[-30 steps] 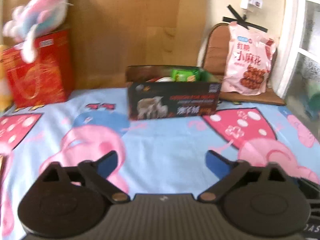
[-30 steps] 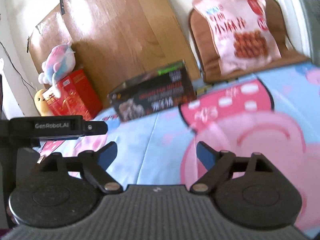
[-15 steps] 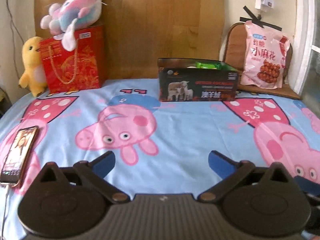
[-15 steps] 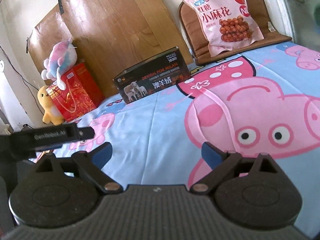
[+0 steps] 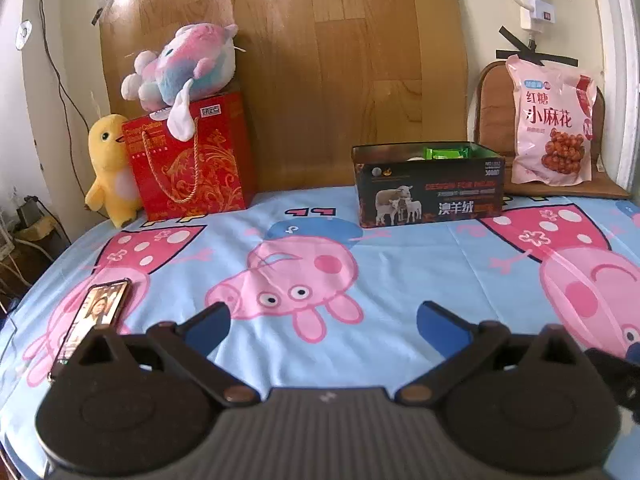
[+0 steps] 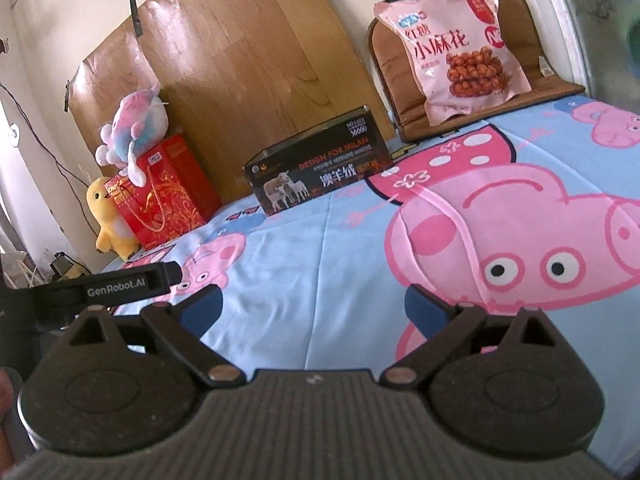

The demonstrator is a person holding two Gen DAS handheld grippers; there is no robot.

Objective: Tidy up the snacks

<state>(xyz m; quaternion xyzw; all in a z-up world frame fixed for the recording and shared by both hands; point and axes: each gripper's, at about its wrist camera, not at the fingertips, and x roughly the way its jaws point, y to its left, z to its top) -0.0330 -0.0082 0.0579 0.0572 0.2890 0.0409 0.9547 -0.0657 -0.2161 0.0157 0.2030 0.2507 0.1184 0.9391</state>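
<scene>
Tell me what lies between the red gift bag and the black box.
Nothing: only bare sheet separates the bag from the box, seen in the left wrist view.

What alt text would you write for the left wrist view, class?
The open, empty left gripper hovers over a cartoon-pig bedsheet. Beyond stand a dark box holding green snacks, a pink snack bag to its right, and a red gift bag left.

Box (image 6: pixel 320 176): "DESIGN FOR MILAN"; gripper (image 6: pixel 120 286): "GenRobot.AI".

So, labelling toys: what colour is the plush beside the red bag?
Yellow plush, clearest in the left wrist view.
</scene>
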